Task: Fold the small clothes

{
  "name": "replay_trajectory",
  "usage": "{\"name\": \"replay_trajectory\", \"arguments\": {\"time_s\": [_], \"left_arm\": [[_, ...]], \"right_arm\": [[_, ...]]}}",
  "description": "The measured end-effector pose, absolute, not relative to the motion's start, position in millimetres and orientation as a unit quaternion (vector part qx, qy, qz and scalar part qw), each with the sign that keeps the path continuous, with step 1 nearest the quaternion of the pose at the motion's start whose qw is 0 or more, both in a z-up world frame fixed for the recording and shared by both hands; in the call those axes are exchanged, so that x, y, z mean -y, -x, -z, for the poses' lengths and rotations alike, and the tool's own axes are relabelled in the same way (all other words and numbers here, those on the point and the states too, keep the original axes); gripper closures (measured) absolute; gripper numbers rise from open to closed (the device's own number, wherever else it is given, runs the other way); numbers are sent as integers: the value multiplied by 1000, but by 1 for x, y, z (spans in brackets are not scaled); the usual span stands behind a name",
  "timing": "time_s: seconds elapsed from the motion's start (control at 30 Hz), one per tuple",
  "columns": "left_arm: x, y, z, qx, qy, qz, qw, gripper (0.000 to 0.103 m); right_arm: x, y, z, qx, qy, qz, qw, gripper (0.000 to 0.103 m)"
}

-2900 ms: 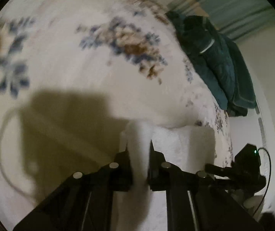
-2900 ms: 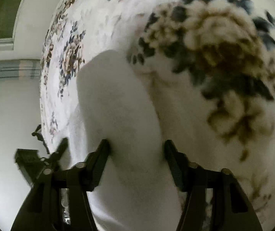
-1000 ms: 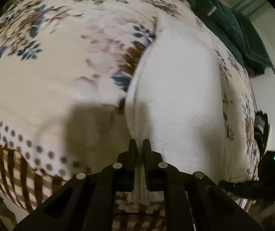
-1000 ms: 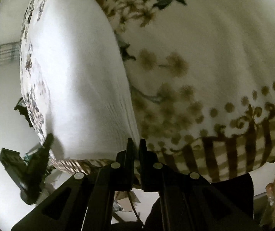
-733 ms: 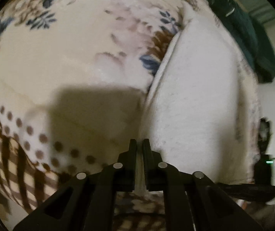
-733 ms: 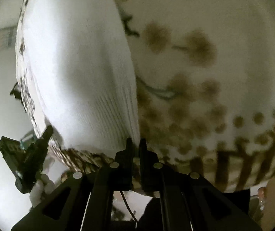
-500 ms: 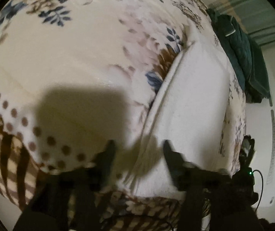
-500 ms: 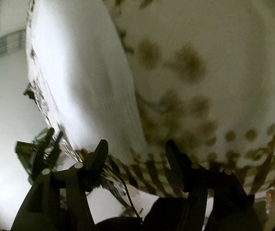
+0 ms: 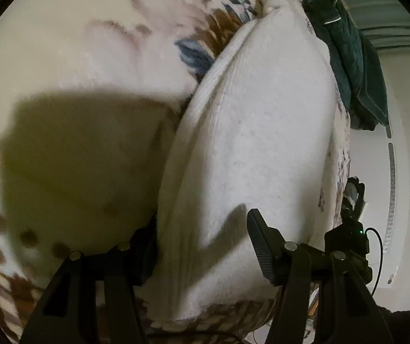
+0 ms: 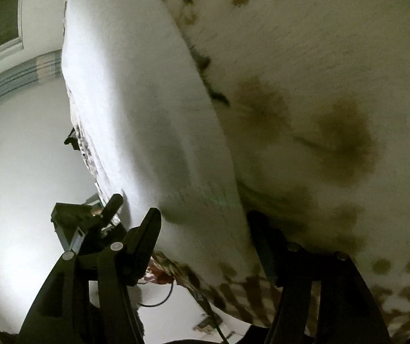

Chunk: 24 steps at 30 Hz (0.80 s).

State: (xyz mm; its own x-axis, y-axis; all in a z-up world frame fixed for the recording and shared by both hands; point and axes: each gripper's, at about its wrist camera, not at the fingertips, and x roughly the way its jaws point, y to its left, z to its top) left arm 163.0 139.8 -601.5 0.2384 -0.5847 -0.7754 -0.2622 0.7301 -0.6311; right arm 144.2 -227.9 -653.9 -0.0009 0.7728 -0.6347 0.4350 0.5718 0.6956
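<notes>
White garment (image 9: 250, 149): a soft, fuzzy knit, folded into a long rounded slab; fine ribbing runs along its left border, where layered edges stack in parallel ridges. It lies flat on the bed, its near end close to the bed's front edge.
Same garment, right view (image 10: 136, 109): bright white and blurred, with faint ribbed lines toward the near end.
Bed cover (image 9: 90, 66): plush cream fleece printed with blue leaves and brown blooms; brown dots and checks band the front edge.
Left tongs (image 9: 202, 246): black, matte, spread wide and holding nothing; the jaws straddle the garment's near left corner, the right finger (image 9: 258, 240) ridged on its inner face.
Right tongs (image 10: 205, 229): also spread wide and empty, the jaws either side of the garment's near right corner.
Dark teal clothing (image 9: 348, 57): a crumpled, thick heap at the bed's far right edge, well apart from the white garment.
</notes>
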Motion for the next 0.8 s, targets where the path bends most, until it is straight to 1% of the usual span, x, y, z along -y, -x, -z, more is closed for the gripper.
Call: {"name": "replay_trajectory", "arguments": {"time_s": [0.13,0.2,0.23,0.27,0.3,0.33,0.37,0.47,0.6,0.7,0.8], "left_arm": [[-137,-161,601,-605,358,113,702,48],[-134,-161,600,-608,353,114,702,50],[-134,-161,599,-609,350,114,703,51],[-133,-160,598,-609,349,113,703,59],[-134,-160,598,-613,348,110,701,68],[-134,-158,598,-616,347,109,699,85],[-133,-157,598,-618,352,113,694,87],[-136,-152,589,-614,365,113,691,90],[-141,-150,564,-593,399,121,689,92],[-141,-160,527,-562,412,138,704,92],[-135,-194,483,-521,405,156,735,92]], "right_arm": [[220,-148,656,-690,-437,-156,555,39],[215,-147,655,-689,-441,-157,553,44],[214,-147,656,-689,-444,-158,551,50],[212,-147,656,-689,-447,-159,548,61],[209,-146,657,-688,-452,-160,545,67],[204,-146,656,-687,-457,-161,542,78],[202,-146,656,-685,-458,-161,542,85],[199,-146,650,-681,-461,-157,547,88],[207,-150,621,-664,-471,-174,554,89],[215,-165,582,-641,-478,-191,569,89],[222,-198,542,-616,-474,-203,595,89]]}}
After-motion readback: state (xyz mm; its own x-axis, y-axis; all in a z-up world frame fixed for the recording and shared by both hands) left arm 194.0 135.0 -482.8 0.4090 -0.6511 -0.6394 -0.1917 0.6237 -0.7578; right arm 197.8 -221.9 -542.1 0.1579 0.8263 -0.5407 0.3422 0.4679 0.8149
